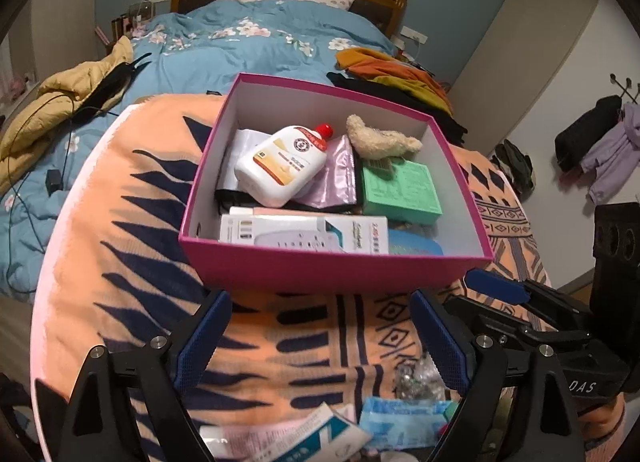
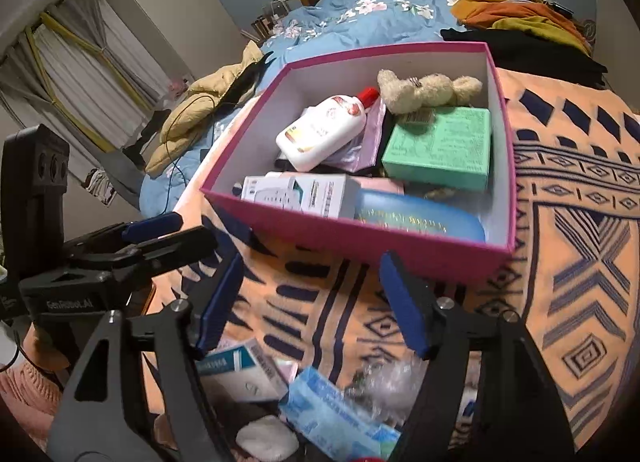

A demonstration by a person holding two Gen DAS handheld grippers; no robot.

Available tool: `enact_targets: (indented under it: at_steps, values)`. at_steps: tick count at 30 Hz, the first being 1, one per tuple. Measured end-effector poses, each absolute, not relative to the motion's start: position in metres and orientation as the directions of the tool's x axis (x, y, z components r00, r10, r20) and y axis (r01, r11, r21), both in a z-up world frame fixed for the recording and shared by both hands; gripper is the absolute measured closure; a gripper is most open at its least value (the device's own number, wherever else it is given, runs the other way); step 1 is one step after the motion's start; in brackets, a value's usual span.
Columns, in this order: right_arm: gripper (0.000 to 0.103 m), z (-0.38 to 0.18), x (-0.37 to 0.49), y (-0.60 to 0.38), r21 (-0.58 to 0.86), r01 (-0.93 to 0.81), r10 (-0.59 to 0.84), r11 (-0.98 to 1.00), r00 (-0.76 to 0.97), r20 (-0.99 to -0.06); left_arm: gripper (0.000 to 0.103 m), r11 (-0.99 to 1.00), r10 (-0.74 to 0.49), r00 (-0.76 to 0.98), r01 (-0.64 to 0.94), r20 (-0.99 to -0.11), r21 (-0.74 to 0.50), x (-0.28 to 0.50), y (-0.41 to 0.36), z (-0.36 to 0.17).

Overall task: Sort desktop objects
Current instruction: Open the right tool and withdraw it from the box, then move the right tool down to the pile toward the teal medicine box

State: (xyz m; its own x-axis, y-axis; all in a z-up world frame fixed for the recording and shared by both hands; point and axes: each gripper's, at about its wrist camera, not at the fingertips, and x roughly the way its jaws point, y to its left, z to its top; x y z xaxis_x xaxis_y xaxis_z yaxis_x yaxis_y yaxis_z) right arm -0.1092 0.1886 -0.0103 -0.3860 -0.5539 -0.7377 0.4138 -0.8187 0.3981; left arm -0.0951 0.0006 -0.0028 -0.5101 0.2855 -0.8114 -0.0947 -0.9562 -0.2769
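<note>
Two grippers hang side by side over a surface draped in an orange patterned blanket (image 1: 132, 262), both spread wide and holding nothing. In the left wrist view, the left gripper (image 1: 320, 338) sits at 6 o'clock below the pink box (image 1: 328, 266); the right gripper (image 1: 496, 286) shows at 4 o'clock. Inside the box, from 9 to 3 o'clock: a white bottle (image 1: 280, 161) with a red cap lying on a pink pouch (image 1: 336, 177), a cream plush toy (image 1: 380, 139), a green box (image 1: 404, 191); along the near wall, a white carton (image 1: 304, 236) and a blue item (image 1: 416, 248). In the right wrist view, the right gripper (image 2: 312, 306) hovers above a blue packet (image 2: 332, 406) and crinkled clear plastic (image 2: 388, 378).
</note>
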Motion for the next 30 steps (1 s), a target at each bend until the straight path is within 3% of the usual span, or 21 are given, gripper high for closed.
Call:
enact_targets:
  at_steps: [5, 30]
  values:
    - [0.021, -0.006, -0.090, 0.198, 0.401, 0.398, -0.551, -0.825, -0.410, -0.727, 0.010, -0.962, 0.268, -0.514, -0.105, -0.815, -0.250, -0.078, 0.006, 0.003]
    - [0.021, -0.026, -0.018, 0.215, 0.422, 0.366, -0.546, -0.830, -0.376, -0.749, 0.010, -0.965, 0.259, -0.491, -0.160, -0.832, -0.206, -0.007, 0.023, -0.005]
